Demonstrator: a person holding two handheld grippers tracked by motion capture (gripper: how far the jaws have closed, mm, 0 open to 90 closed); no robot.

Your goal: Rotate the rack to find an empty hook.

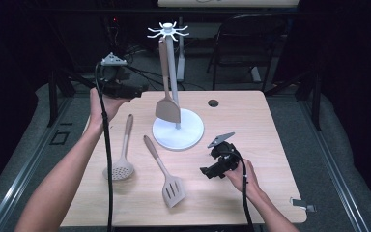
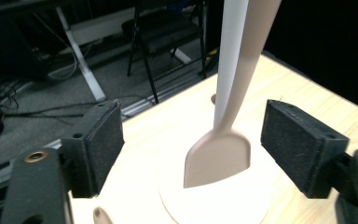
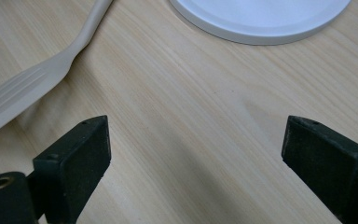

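A white utensil stand with hooks on top rises from a round base at the table's middle. A beige spatula hangs from it, its blade just above the base. My left gripper is held in the air left of the stand, open. In the left gripper view the spatula hangs ahead between the spread pads, untouched. My right gripper rests low at the front right, open over bare wood. A slotted turner and a skimmer lie flat on the table.
The slotted turner's blade lies left of the right gripper's jaws, with the stand base beyond them. A round cable hole sits at the back of the table. A chair stands behind the table.
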